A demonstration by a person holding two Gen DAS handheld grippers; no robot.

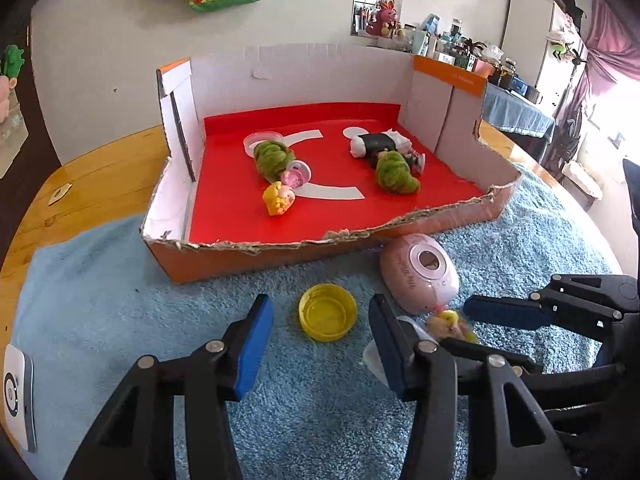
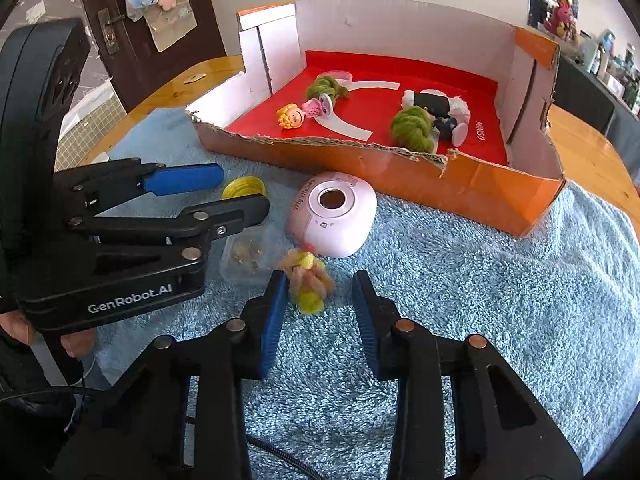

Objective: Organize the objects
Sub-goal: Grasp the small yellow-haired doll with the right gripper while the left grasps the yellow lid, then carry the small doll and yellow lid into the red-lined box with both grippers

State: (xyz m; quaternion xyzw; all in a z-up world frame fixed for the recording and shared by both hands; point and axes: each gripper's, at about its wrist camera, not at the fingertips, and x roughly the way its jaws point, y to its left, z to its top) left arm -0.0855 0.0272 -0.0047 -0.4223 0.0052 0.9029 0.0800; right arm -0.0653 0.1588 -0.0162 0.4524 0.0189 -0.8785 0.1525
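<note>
Right gripper (image 2: pixel 320 304) straddling the small yellow fuzzy-haired doll (image 2: pixel 307 282) on the blue fleece towel (image 2: pixel 480 280), jaws narrow, left pad grazing, not yet pinching. Left gripper (image 1: pixel 320 334) half-open around the yellow plastic cap (image 1: pixel 327 312), untouched. Needing centred squeezes before lifting toward the red-floored cardboard box (image 2: pixel 480 184) beyond.

Bright daylight floods in from the window (image 1: pixel 612 128) w/ blown-out glare there, soft shadows under the cardboard box (image 1: pixel 256 252), heavy fisheye bending + dark vignette at edges, small yellow doll (image 2: pixel 308 280) near it motion-blurred.
</note>
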